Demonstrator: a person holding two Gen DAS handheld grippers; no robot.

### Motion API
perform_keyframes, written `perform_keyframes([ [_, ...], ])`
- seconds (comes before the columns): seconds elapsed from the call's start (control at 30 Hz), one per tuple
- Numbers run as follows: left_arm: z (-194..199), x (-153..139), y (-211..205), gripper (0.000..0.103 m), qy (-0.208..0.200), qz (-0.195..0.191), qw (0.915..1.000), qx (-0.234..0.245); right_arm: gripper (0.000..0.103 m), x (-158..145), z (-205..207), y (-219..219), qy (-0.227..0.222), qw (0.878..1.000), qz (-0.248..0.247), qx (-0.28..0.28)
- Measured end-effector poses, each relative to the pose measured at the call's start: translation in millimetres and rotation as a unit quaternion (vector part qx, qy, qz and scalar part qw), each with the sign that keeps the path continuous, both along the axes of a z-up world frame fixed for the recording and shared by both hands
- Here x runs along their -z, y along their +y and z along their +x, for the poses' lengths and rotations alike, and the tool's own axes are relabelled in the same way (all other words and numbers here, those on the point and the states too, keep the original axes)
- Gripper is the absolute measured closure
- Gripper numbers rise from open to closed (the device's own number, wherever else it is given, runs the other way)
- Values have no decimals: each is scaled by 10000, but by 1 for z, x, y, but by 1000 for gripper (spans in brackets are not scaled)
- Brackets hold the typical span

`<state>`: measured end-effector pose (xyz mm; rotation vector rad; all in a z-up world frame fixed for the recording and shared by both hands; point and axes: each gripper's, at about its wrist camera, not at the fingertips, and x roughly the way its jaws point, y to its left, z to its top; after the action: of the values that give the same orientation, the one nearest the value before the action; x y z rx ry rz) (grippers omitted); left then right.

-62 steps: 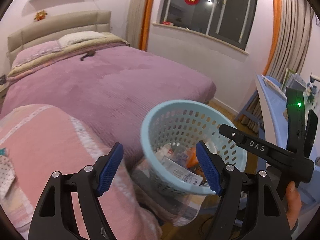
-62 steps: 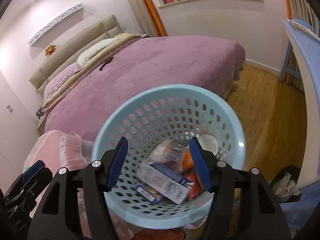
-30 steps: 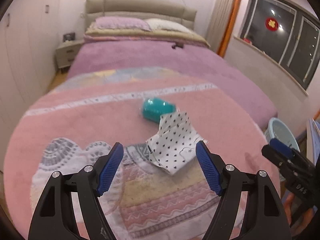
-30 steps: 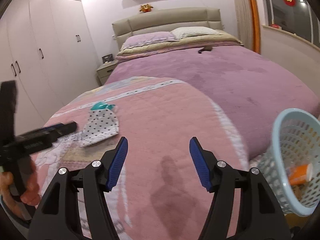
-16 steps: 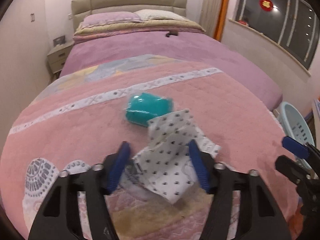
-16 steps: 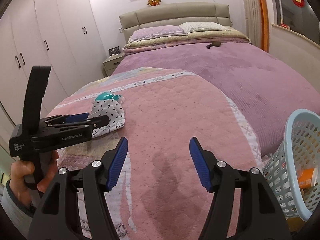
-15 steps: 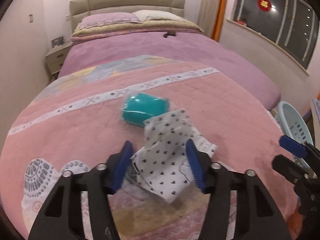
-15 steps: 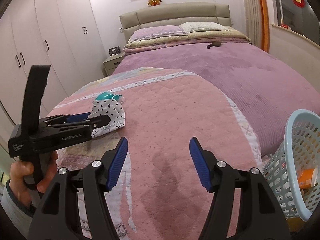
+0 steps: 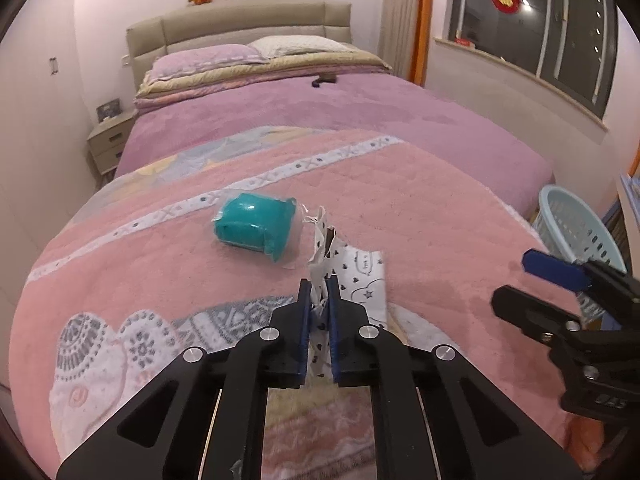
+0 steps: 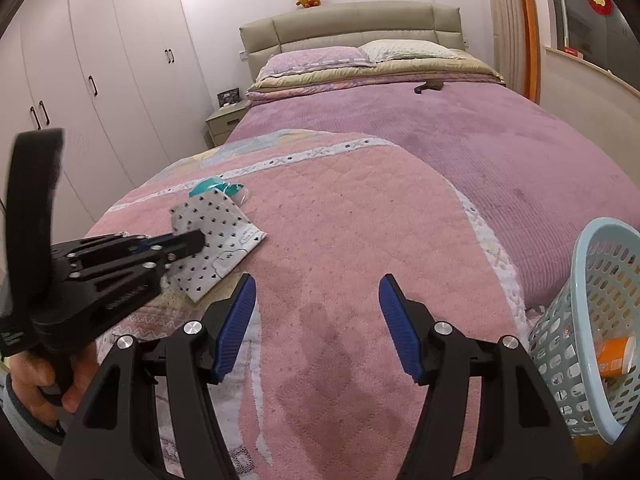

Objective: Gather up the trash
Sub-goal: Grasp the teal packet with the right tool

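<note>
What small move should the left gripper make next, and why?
Probably lift and carry toward the blue basket: the left gripper has its jaws shut on the spotted paper bag, which partly lies on the pink quilt.

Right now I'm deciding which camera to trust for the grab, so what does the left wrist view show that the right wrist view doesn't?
Only the left wrist view shows the left tool shut on the spotted paper bag, pads pinching its folded edge, with the whole teal packet.

Only the right wrist view shows the right tool open and empty, the wardrobe, and an orange item in the basket.

Both show the bag, packet, basket and pink quilt.
</note>
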<state>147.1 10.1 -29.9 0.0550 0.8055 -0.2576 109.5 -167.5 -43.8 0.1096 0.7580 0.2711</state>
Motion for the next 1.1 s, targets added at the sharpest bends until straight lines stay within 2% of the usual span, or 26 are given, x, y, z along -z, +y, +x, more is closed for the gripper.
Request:
perform_keyframes([
  [0.13,-10,-5,20,97,-33,-180,9993,-329,43,3,5,4,136,9998,-70,-150],
  [0.23,-14,-1,42,97,84,-97,9964,-841,42,5,9,13,261,9990,-249,-259],
  [0.37,-22,4,71,97,-28,-128,9890,-1473,42,0,23,28,437,9966,104,-684],
  [0.53,-19,11,94,97,53,-308,9795,-1988,41,-15,54,72,400,9924,-329,-1119],
  [0.63,-21,7,96,97,-69,-299,9770,-2109,38,-16,75,95,289,9901,-692,-1183],
  [0.8,-24,4,86,97,-195,1,9783,-2065,38,-5,110,118,441,9878,-691,-1325],
  [0.93,-25,5,92,97,-154,-127,9784,-2057,38,3,124,132,341,9850,-940,-1408],
  [1.1,-26,5,92,97,-169,-182,9790,-2021,38,11,132,138,343,9846,-961,-1422],
])
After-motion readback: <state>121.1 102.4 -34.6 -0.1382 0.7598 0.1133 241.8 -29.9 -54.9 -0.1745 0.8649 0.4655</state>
